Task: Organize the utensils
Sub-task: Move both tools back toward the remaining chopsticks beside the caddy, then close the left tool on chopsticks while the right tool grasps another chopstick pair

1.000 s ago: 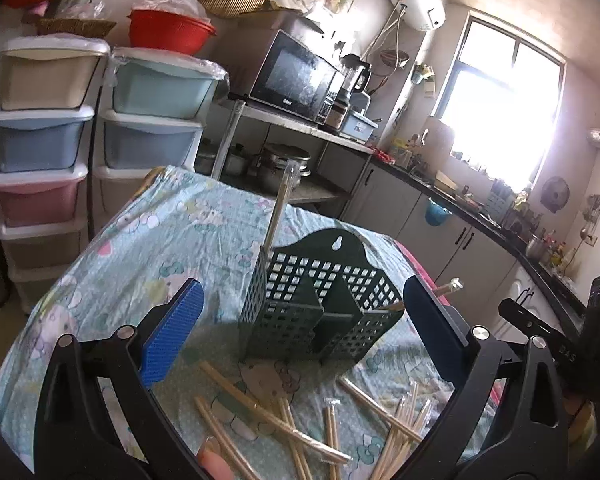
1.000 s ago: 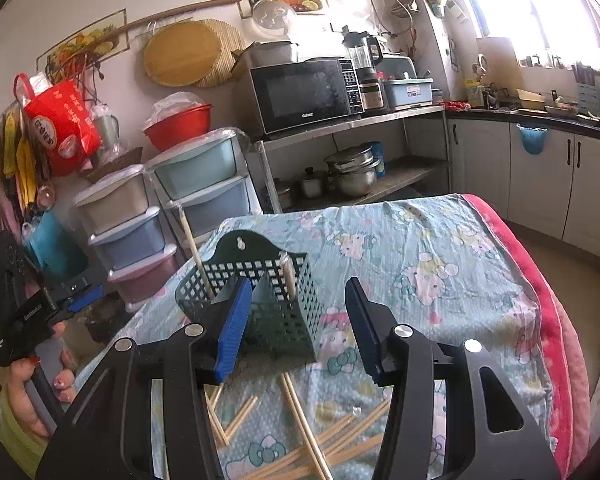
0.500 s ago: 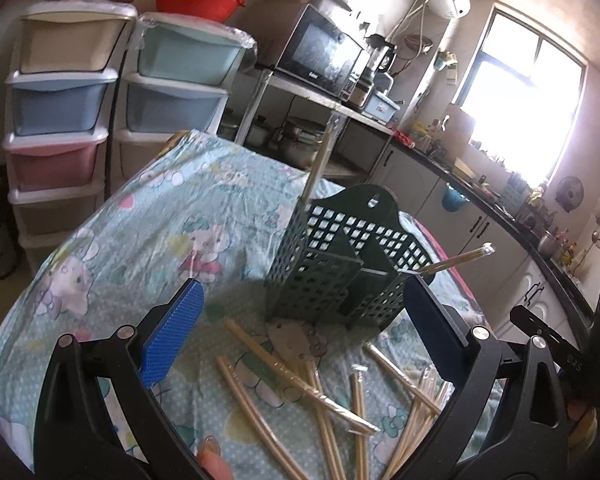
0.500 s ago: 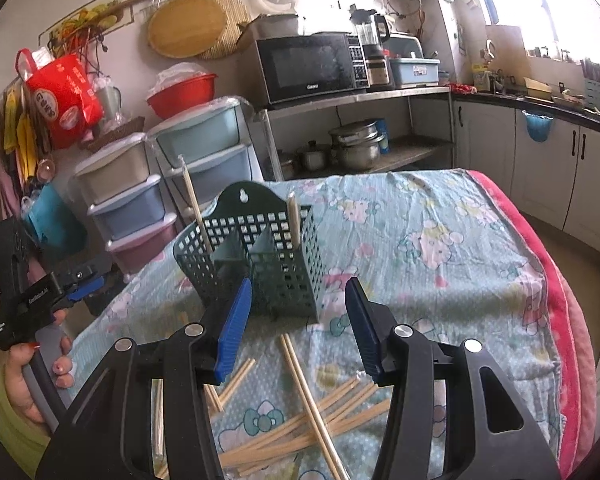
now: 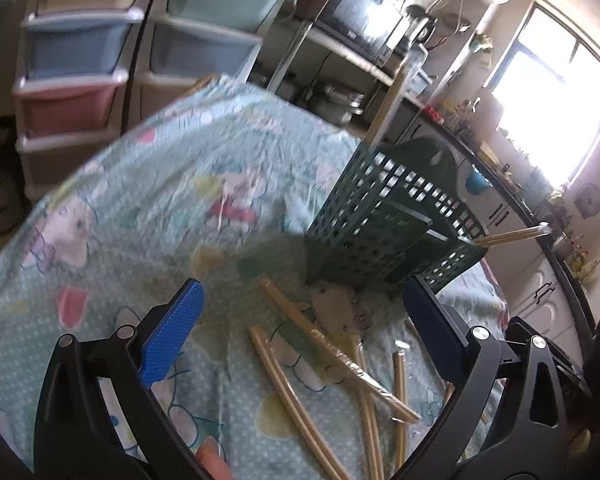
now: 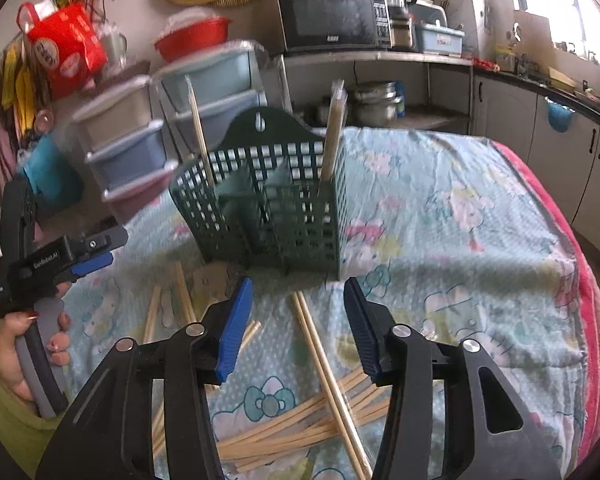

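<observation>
A dark green slotted caddy stands on the patterned tablecloth. One bare chopstick and one wrapped pair stand upright in it. Several wrapped chopsticks lie scattered on the cloth in front of it. My left gripper hangs over them, wide open and holding nothing. My right gripper hovers above the pile too. Its jaws are closing, with nothing pressed between the pads. A hand holds the left gripper at the left edge of the right wrist view.
Plastic drawer towers stand beyond the table's far left side. A shelf with a microwave and pots is behind the caddy. Kitchen cabinets run along the right. The cloth's red border marks the table's right edge.
Both grippers have sunk toward the table and tipped downward. The caddy and the loose chopsticks now sit closer and larger in both views. Nothing has been picked up.
</observation>
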`<action>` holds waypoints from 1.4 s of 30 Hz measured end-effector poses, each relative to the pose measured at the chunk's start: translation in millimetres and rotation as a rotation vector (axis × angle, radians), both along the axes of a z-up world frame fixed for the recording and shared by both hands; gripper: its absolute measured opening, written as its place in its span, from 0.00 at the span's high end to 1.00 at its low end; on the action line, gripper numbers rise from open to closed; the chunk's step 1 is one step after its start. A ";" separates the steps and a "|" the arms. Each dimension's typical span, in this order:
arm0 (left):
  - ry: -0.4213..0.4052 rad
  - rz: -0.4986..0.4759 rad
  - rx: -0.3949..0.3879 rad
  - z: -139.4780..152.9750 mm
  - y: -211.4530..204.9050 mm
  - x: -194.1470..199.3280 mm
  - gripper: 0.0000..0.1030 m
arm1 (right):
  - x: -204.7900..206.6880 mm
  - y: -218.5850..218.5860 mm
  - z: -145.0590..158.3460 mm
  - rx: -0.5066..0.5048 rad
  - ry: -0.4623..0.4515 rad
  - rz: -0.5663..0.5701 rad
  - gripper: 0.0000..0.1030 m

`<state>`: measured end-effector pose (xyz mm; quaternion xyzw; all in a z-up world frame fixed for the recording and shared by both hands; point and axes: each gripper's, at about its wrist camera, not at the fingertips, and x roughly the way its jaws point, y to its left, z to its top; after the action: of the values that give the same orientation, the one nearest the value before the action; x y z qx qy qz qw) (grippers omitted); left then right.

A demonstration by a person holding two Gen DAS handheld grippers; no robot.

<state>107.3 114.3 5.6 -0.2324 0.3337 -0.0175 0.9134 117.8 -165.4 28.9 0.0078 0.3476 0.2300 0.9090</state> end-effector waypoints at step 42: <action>0.251 -0.010 0.089 -57.8 12.8 76.5 0.90 | 64.4 66.6 -85.9 -0.316 0.124 0.070 0.88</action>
<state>183.8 127.2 -52.3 -0.1902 0.4468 0.0222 0.8739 182.2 -98.7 -57.0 -0.1331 0.4348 0.2033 0.8671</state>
